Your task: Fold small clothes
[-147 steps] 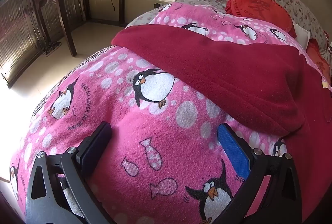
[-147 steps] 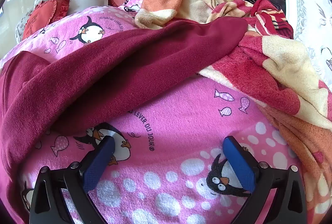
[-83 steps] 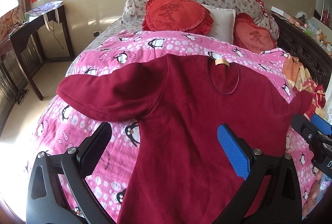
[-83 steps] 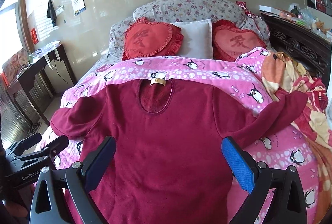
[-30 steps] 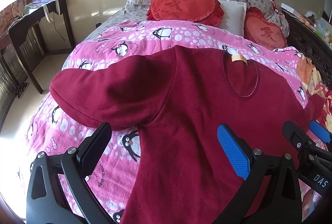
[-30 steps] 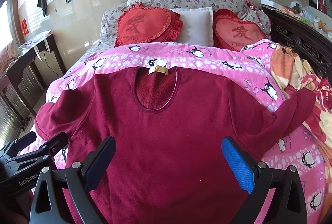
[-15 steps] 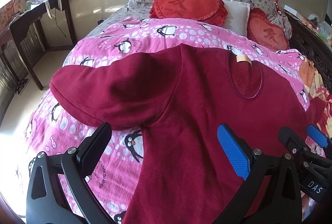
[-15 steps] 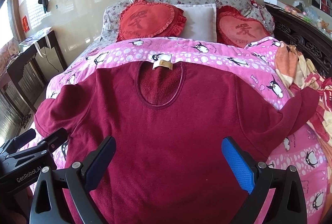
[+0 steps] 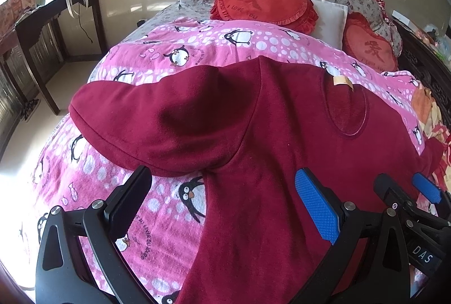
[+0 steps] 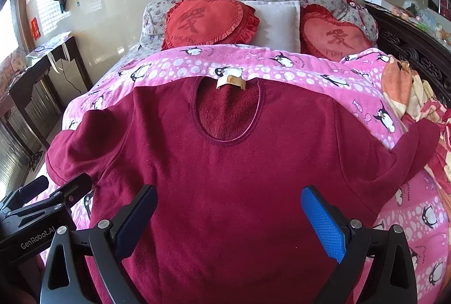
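A dark red top (image 10: 225, 168) is being displayed flat on the bed (image 10: 310, 70); both hand-held grippers, left (image 9: 222, 208) and right (image 10: 228, 216), are being held wide apart, empty.

Bed (image 10: 84, 103): penguin blanket (image 10: 310, 72), maroon top (image 10: 225, 177) flat, cushions (image 10: 208, 19).

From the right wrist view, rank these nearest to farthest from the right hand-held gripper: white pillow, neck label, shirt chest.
1. Shirt chest, directly ahead of the right hand-held gripper, between its open jaws.
2. Neck label, farther up at the collar, centre.
3. White pillow, at the headboard between the two red heart cushions.
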Demonstrator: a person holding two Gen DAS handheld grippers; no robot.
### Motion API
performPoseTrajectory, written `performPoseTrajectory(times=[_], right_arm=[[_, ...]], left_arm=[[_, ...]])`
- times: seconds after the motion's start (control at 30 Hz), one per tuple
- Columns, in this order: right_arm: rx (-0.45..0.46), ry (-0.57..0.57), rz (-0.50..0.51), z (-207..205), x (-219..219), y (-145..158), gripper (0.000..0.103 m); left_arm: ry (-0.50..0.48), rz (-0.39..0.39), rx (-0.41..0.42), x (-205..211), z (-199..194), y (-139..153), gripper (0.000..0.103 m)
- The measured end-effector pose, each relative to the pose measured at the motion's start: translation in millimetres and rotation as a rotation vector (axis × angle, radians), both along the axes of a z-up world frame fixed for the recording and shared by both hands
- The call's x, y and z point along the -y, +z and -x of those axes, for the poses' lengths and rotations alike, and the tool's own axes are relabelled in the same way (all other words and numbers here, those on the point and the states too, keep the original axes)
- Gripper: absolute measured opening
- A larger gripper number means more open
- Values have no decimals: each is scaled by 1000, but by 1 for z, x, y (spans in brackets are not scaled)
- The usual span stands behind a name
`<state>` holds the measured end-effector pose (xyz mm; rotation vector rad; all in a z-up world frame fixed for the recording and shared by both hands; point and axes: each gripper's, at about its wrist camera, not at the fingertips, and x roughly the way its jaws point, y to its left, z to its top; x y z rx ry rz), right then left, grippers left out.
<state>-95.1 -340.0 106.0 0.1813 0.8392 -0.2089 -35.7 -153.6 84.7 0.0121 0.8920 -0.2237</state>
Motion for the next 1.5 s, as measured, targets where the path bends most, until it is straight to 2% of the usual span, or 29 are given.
performPoseTrajectory(times=[0.17, 0.4, 0.53, 0.6, 0.7, 0.83, 0.93, 0.97, 1.03, 1.1, 1.17, 1.27, 1.33, 1.4, 1.5], right_arm=[[-17, 14, -16, -9, -5, -6, 101], [-25, 69, -35, -20, -23, -11, 101], [-47, 102, -42, -27, -33, -19, 101], [-65, 116, -46, -30, -37, -23, 101], [-79, 133, -43, -34, -39, -27, 101], [-94, 132, -37, -41, -36, -32, 101], [-100, 116, -51, -45, -30, -35, 101], [-100, 110, -60, -45, -28, -35, 101], [-96, 104, -76, -44, -23, -34, 101], [-87, 101, -83, -42, -16, -31, 101], [-72, 94, -71, -39, -8, -28, 101], [-57, 57, -71, -33, 10, -24, 101], [-46, 22, -91, -27, 26, -20, 101], [-25, -14, -101, -18, 44, -13, 101], [8, -79, -85, 0, 73, -2, 101]], left_arm=[[43, 61, -39, -39, -21, 1, 102], [319, 157, -75, -153, -72, -11, 102], [445, 258, -146, -206, -108, -38, 92], [481, 304, -182, -220, -127, -53, 81], [509, 342, -212, -229, -149, -69, 80], [473, 327, -169, -222, -171, -68, 78], [476, 288, -149, -223, -182, -72, 38], [471, 297, -152, -226, -184, -73, 11], [461, 367, -168, -230, -179, -64, 8], [415, 382, -88, -221, -163, -31, 8], [328, 403, -1, -198, -144, 12, 8], [147, 454, 94, -144, -114, 74, 8], [9, 472, 131, -97, -92, 103, 8], [-132, 458, 145, -44, -69, 118, 8], [-297, 458, 101, 33, -42, 109, 8]])
